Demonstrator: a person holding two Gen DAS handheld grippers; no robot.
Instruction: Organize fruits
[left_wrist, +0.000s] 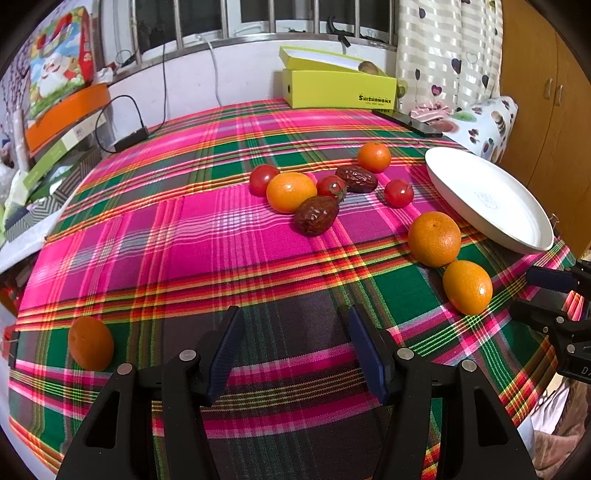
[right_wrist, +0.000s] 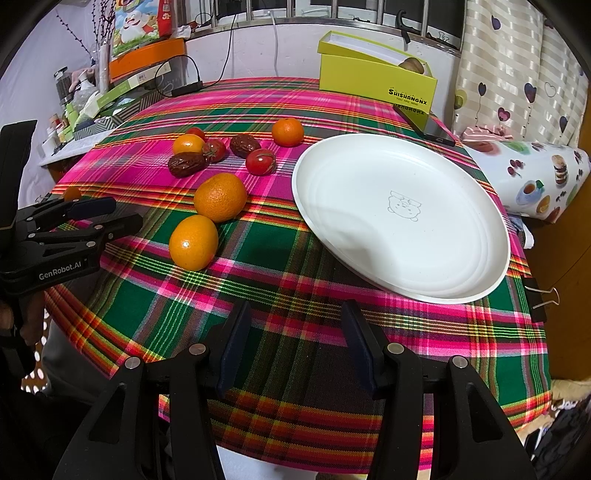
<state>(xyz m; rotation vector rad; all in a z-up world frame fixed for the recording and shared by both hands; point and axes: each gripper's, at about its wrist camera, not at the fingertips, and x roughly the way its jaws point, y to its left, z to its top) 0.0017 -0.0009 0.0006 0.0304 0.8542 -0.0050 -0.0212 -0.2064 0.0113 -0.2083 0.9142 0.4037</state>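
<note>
Fruits lie loose on the plaid cloth: several oranges, with two near ones (left_wrist: 434, 239) (left_wrist: 467, 287), one at the near left (left_wrist: 90, 343), three cherry tomatoes (left_wrist: 398, 193) and two red dates (left_wrist: 316, 215). An empty white plate (left_wrist: 491, 199) (right_wrist: 400, 216) lies at the right. My left gripper (left_wrist: 295, 321) is open and empty above the cloth's near edge. My right gripper (right_wrist: 293, 314) is open and empty, just before the plate's near rim. In the right wrist view the near oranges (right_wrist: 220, 197) (right_wrist: 193, 242) lie left of the plate.
A yellow-green box (left_wrist: 338, 86) stands at the table's far edge with a phone (left_wrist: 410, 122) beside it. Boxes and a cable (left_wrist: 125, 136) are at the far left. A binder clip (right_wrist: 543, 297) holds the cloth at the right edge. A printed pillow (right_wrist: 535, 177) lies right.
</note>
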